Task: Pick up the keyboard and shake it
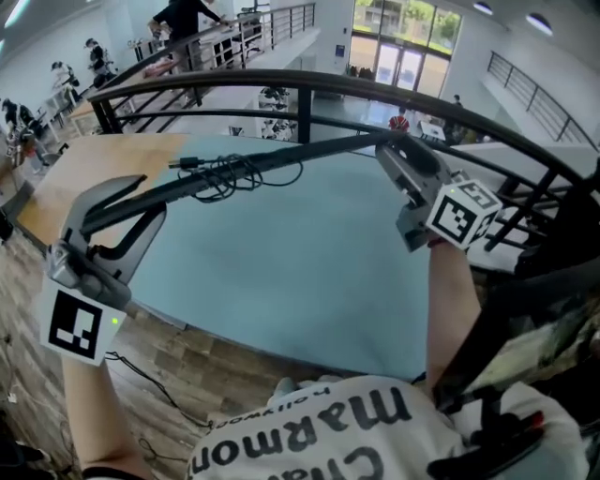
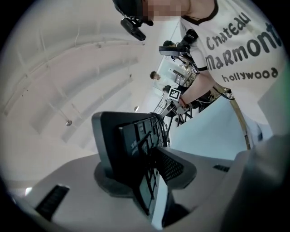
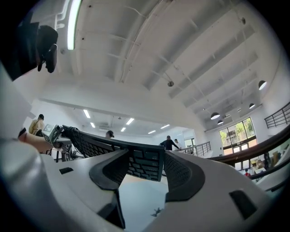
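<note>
Holding the slim black keyboard (image 1: 309, 151) edge-on above the teal tabletop (image 1: 281, 281). My left gripper (image 1: 114, 212) is clamped on one end and my right gripper (image 1: 389, 150) on the other, with the black cable (image 1: 221, 178) bunched against it.

We logged a big open indoor hall, lab or office type, viewed from a mezzanine. A dark curved railing (image 1: 309, 82) ran from 9 to 3 o'clock beyond a blue-topped table (image 1: 281, 272), with a lower floor showing past it. Tall glass doors (image 1: 398, 61) sat at 1 o'clock and people (image 1: 183, 19) at 11. The high white ceiling (image 3: 158, 54) carried a strip light (image 3: 72, 22) and round lamps (image 3: 215, 116). There was wood-look floor (image 1: 187, 361) at 7.
</note>
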Available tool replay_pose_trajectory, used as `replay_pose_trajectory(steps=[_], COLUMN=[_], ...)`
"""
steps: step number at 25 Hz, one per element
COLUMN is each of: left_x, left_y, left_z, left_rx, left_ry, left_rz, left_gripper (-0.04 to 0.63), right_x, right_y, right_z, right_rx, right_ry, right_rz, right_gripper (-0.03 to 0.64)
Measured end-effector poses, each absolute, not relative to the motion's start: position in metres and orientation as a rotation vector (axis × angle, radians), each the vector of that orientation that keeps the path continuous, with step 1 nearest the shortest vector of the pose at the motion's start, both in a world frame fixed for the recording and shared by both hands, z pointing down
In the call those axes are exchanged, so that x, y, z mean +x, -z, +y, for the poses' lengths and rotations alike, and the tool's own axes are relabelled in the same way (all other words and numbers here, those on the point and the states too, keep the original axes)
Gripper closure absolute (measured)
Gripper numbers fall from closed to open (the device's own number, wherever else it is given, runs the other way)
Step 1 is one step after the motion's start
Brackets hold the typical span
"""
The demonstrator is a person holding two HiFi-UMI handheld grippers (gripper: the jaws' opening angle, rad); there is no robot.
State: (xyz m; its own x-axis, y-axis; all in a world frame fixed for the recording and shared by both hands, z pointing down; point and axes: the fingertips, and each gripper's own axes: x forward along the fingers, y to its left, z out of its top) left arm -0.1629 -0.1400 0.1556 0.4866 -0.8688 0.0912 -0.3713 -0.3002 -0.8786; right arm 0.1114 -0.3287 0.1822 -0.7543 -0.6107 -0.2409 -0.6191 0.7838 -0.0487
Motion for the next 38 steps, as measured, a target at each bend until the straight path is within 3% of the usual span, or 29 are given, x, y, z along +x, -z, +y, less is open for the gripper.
replay_pose_trajectory(steps=[9, 23, 26, 29, 33, 38], left_x=[-0.163, -0.119, -0.114, -0.121, -0.121, -0.106], left_y=[-0.161, -0.138, -0.129, -0.135, -0.139, -0.123], left_z=[-0.152, -0.156, -0.152, -0.156, -0.157, -0.151], left_rx=[-1.982, -2.269, -2.282, -2.27, -2.32, -2.398], left_ry=[0.668, 0.243, 0.143, 0.23, 0.235, 0.046], left_rz=[0.989, 1.084, 1.051, 1.052, 1.021, 0.953], left_gripper=[0.457, 0.5, 0.5, 0.5, 0.5, 0.499], right_x=[0.109, 0.169, 0.179, 0.186, 0.177, 0.166], right_y=[-0.194, -0.127, -0.132, -0.14, -0.159, -0.197], right_z=[-0.338, -0.342, -0.342, -0.345, -0.35, -0.359], right_rx=[-0.997, -1.033, -1.013, -1.007, -1.018, -1.041], right_ry=[-0.033, -0.307, -0.282, -0.229, -0.162, -0.078], right_rz=[2.769, 2.68, 2.706, 2.737, 2.818, 2.93], right_gripper=[0.371, 0.371, 0.324, 0.294, 0.285, 0.284])
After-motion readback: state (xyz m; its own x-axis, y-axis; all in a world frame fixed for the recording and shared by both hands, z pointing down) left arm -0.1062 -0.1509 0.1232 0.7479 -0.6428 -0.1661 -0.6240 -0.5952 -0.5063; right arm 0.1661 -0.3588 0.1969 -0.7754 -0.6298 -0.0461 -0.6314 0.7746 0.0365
